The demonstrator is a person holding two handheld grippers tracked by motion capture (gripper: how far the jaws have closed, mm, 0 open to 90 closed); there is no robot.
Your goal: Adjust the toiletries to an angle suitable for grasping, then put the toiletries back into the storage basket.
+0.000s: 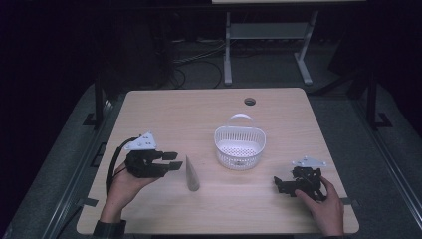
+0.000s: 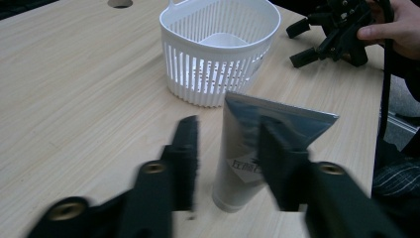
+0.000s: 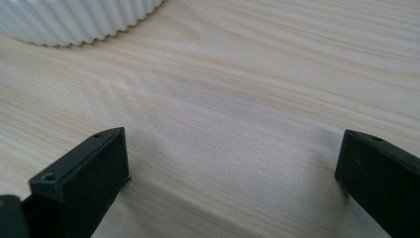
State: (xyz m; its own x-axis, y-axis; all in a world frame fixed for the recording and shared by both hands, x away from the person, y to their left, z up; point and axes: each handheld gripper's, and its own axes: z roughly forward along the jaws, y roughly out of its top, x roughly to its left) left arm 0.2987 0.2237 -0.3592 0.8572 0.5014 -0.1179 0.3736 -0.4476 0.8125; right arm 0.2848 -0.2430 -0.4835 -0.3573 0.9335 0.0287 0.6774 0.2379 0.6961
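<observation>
A pale wooden table (image 1: 164, 107) with fine grain lines and rounded corners is seen in the middle of the high view. A small round hole (image 1: 250, 101) is cut near its upper edge.

A silver-grey tube (image 1: 191, 174) is laid flat on the wood, a little left of the middle. It is shaped like a wedge: one end is flat and crimped, the other is round with a white cap. In the left gripper view the crimped end is seen as shiny and wide at the middle right, and the white cap end points to the bottom of the frame.

The left hand-held gripper (image 1: 172, 161) is held at the lower left of the high view, just beside the tube. It is made of black plastic with a grey three-cornered plate on top. Its jaws are parted, and nothing is squeezed by them. In the left gripper view one black jaw is seen left of the tube and the other in front of it.

A white plastic basket (image 1: 239, 146) with thin slots in its wall and a looped handle is set right of the middle.

The right hand-held gripper (image 1: 279, 184) is rested on the table at the lower right. Its jaws are spread wide, and only bare wood is seen between them.
</observation>
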